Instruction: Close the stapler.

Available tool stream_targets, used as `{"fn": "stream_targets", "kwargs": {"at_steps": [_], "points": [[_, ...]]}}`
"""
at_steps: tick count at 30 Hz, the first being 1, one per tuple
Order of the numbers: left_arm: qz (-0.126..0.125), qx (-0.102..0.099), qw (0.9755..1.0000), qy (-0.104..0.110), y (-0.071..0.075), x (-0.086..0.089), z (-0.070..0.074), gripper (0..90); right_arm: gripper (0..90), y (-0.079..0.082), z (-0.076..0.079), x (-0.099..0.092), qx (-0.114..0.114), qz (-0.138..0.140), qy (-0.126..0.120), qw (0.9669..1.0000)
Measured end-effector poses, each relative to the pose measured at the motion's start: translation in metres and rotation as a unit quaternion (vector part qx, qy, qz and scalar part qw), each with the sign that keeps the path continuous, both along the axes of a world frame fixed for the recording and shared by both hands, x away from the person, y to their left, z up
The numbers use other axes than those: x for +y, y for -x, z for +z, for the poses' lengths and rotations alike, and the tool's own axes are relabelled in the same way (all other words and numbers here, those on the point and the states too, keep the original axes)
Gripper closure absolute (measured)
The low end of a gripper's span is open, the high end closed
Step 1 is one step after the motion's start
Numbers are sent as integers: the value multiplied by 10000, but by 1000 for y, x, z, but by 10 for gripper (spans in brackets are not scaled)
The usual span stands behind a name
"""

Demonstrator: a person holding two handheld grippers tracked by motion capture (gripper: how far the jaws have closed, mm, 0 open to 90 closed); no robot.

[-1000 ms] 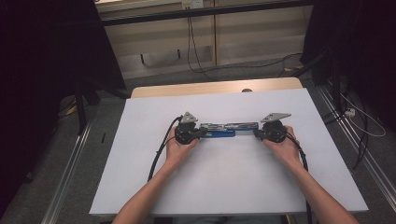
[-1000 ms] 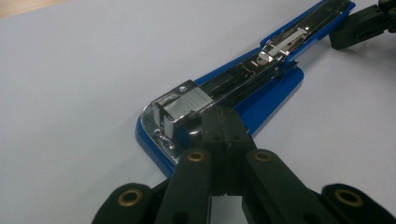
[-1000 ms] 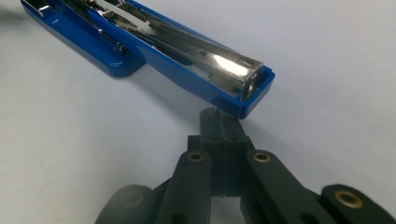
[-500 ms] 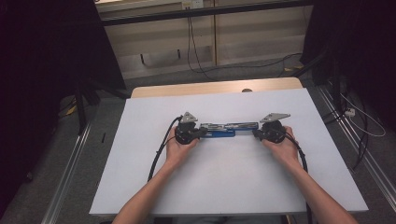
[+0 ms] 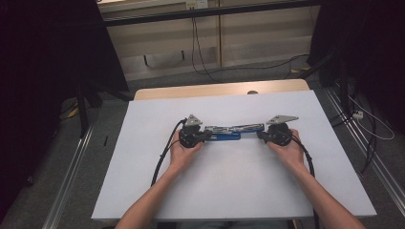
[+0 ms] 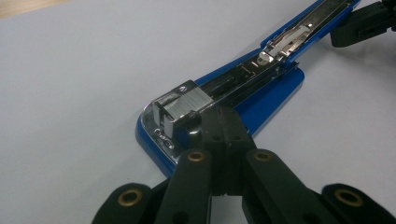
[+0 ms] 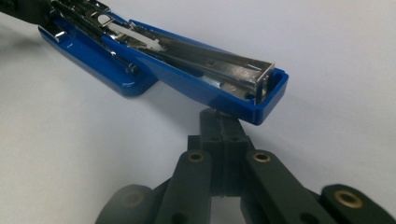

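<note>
The opened stapler (image 5: 228, 132) lies lengthwise between both clenched grippers, left (image 6: 223, 128) and right (image 7: 223, 123), each seemingly touching an end.

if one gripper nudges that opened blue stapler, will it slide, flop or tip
The stapler is swung open at its hinge, so the halves would probably pivot rather than move as one. Its glossy base on the smooth white table would likely slide. It lies low and flat, so tipping seems unlikely.

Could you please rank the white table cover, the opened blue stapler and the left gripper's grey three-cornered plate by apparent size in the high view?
1. White table cover, by far the largest.
2. Blue stapler.
3. Grey plate, the smallest.
</note>
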State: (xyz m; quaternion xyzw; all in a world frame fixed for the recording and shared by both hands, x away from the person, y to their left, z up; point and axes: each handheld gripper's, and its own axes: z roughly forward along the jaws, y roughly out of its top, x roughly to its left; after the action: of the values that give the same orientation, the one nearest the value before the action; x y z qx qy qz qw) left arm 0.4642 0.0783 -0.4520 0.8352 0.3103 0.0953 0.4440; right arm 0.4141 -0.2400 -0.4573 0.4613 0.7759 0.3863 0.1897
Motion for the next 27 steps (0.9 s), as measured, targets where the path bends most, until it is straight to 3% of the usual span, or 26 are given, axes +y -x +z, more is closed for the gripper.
{"fn": "stream_targets", "kwargs": {"at_steps": [9,20,24,27], "points": [[-5,-57,10000,-5,0,1,-1,900,900,-1,1,5,-92,31,-62,9999],[10,-85,10000,17,2,0,-1,900,900,1,8,7,-416,-47,-266,9988],[-27,-156,9999,-18,2,0,-2,900,900,1,8,7,-428,-19,-287,9987],[-16,-96,9999,45,2,-1,-2,900,900,1,8,7,-433,-6,-283,9987]]}}
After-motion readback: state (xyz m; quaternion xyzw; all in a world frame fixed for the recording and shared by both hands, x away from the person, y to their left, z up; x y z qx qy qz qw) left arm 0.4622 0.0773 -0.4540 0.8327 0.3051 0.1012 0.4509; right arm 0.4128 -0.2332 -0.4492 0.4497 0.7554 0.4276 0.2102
